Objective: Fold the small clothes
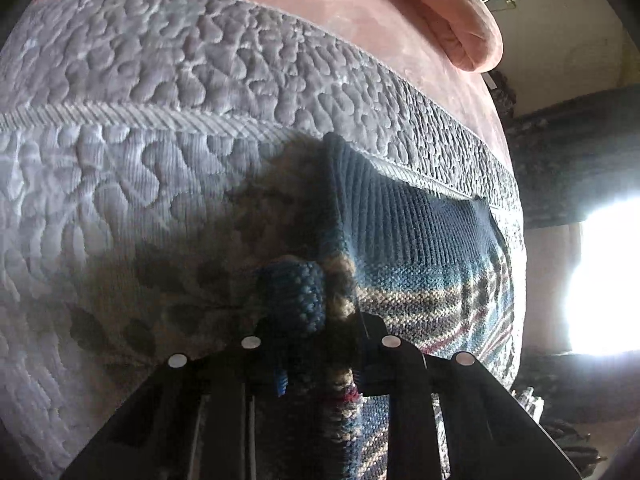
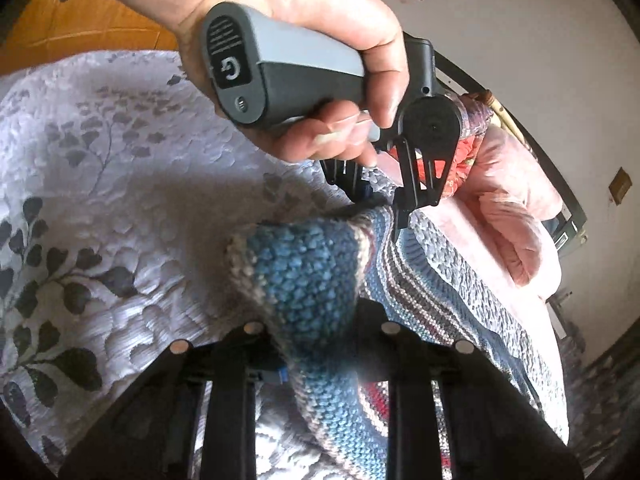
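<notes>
Your bed (image 1: 120, 184) wears a grey quilted leaf-print cover, with pink bedding (image 2: 516, 216) bunched beyond the knit. The striped blue knit garment (image 1: 432, 280) lies on that cover by the bed's edge. Your left claw (image 1: 316, 344) pinches a bunched fold of the knit, and your right claw (image 2: 316, 332) pinches another fold beside it. Your hand (image 2: 320, 40) grips the left claw's grey handle above the garment.

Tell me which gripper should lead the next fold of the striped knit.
Probably neither alone. The left gripper and right gripper each pinch a bunch of the striped knit, lifted over the quilted bedspread. They should likely move together.
</notes>
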`<action>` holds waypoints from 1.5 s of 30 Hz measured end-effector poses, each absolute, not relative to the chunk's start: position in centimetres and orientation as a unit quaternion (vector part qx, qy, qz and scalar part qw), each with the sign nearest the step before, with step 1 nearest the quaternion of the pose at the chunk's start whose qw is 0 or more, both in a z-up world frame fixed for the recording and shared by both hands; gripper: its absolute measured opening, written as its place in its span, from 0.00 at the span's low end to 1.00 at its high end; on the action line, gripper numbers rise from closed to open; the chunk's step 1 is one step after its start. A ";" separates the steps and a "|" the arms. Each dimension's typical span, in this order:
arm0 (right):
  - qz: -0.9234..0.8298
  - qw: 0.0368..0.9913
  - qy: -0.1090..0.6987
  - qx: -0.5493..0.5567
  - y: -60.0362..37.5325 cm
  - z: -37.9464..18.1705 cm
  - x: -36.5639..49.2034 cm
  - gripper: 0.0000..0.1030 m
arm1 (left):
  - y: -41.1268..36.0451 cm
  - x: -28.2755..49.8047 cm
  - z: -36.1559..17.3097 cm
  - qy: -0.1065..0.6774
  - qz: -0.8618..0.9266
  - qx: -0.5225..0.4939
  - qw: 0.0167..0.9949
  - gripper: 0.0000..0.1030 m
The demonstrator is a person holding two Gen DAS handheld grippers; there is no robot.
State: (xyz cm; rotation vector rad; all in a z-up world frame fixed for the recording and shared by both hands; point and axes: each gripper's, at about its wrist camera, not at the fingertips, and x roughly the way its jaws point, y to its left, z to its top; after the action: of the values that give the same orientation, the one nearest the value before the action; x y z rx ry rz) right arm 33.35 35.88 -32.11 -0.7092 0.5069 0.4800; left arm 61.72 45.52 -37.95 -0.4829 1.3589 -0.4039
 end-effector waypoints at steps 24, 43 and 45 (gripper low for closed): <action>0.209 0.915 0.239 -0.247 29.8 -24.7 34.1 0.20 | 40.1 62.7 -29.3 0.610 -0.161 -0.152 0.761 0.22; 0.179 0.937 0.239 -0.182 23.3 -20.8 34.8 0.19 | 33.1 63.3 -24.0 0.603 -0.146 -0.105 0.777 0.22; 0.174 0.939 0.239 -0.175 22.4 -20.4 34.8 0.19 | 32.1 63.3 -23.6 0.603 -0.146 -0.100 0.778 0.22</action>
State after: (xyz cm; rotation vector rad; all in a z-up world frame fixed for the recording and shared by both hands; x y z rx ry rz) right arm 34.83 22.42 -20.44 -0.3578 0.4885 0.3551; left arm 63.34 32.12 -23.59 -0.2169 1.3033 -0.3160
